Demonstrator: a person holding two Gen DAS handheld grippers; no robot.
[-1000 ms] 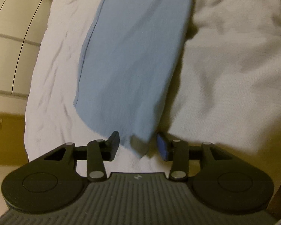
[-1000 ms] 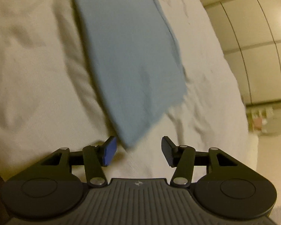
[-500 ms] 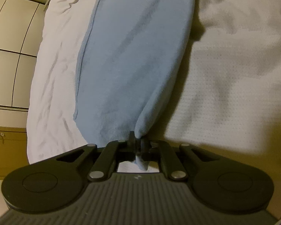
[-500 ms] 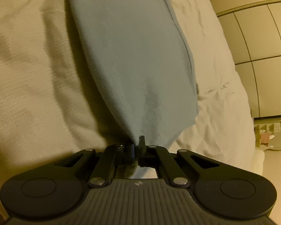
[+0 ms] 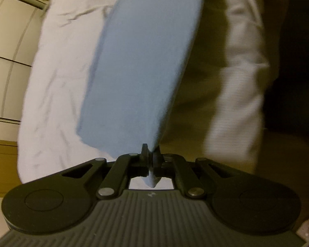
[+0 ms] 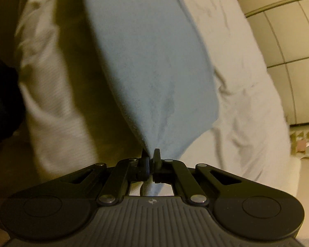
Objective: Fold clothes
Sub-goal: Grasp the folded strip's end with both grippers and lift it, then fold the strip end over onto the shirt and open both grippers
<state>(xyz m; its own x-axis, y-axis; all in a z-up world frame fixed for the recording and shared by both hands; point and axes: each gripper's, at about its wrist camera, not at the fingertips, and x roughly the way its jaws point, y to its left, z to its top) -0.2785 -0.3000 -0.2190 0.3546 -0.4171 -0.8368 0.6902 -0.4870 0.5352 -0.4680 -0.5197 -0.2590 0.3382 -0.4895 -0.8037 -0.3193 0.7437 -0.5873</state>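
The white bed [image 5: 51,103] is spreading out beneath and ahead of both tongs. The blue cloth [image 5: 142,65] is stretching forward from the left tongs [image 5: 151,158] and right tongs [image 6: 151,161], each clamping a corner tight.

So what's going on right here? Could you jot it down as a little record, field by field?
item: light blue cloth garment, partly folded into a long strip
surface: white wrinkled bed cover
left gripper: shut on a near corner of the garment
right gripper: shut on the other near corner
garment state: near end lifted, casting a shadow on the bed
background: cream panelled cabinet doors
stage: fold not yet completed
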